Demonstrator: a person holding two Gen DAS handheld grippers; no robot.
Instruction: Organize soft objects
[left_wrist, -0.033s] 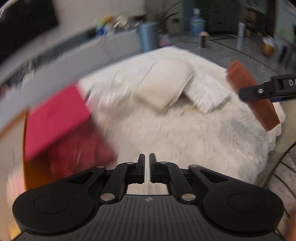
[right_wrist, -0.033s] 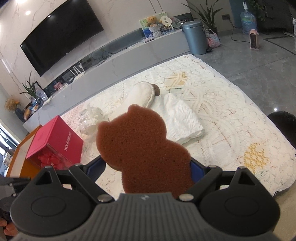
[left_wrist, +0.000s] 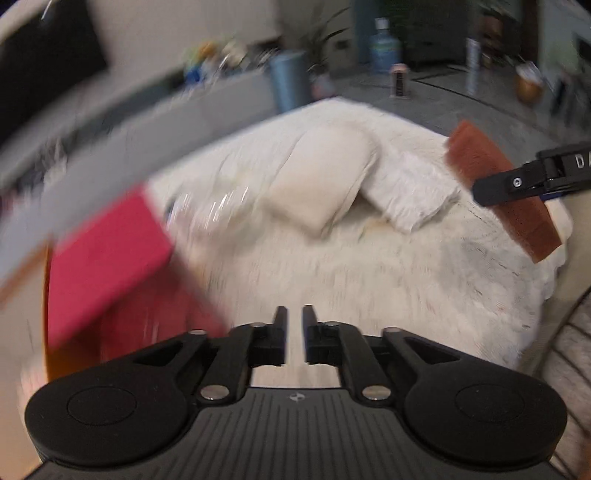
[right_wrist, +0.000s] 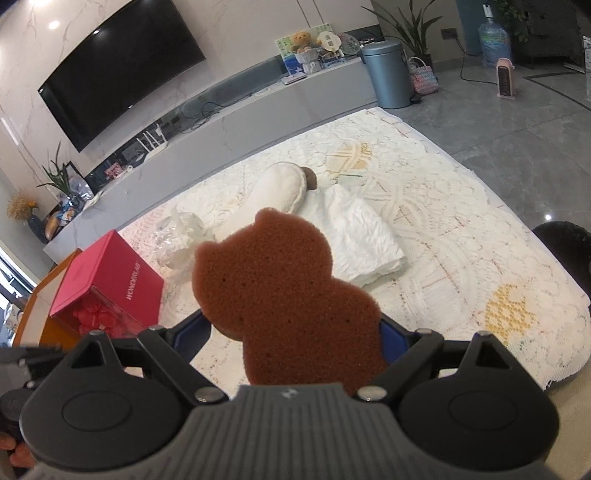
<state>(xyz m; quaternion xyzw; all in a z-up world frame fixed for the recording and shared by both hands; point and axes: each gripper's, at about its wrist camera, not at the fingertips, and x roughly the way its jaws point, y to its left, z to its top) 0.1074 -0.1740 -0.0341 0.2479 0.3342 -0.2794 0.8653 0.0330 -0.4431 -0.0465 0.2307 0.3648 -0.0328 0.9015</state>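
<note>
Two grippers work over a table draped in a white lace cloth (right_wrist: 436, 236). Nearest, the right gripper (right_wrist: 291, 332) is clamped on a brown sponge (right_wrist: 280, 291), porous and cut in the outline of a bear, which stands upright above the cloth's near edge. The left gripper (left_wrist: 293, 325) holds nothing, its jaws drawn to a narrow slot; in its blurred view the sponge (left_wrist: 502, 192) shows edge-on at the right, pinched by the other tool. At the near left a red box (right_wrist: 110, 280) with a tilted lid sits on an orange tray (right_wrist: 33, 314), red crumpled filling showing inside. Mid-table lie crinkled clear plastic (right_wrist: 177, 232), a cream plush pillow (right_wrist: 273, 195) with a brown end, and just right of it a folded white towel (right_wrist: 365, 240), quilted in texture. Yellow woven motifs dot the lace. Beyond runs a long grey console (right_wrist: 258, 107) under a black television (right_wrist: 118, 70), with a blue-grey bin (right_wrist: 388, 74) at its right end and glossy grey floor tiles far right.
</note>
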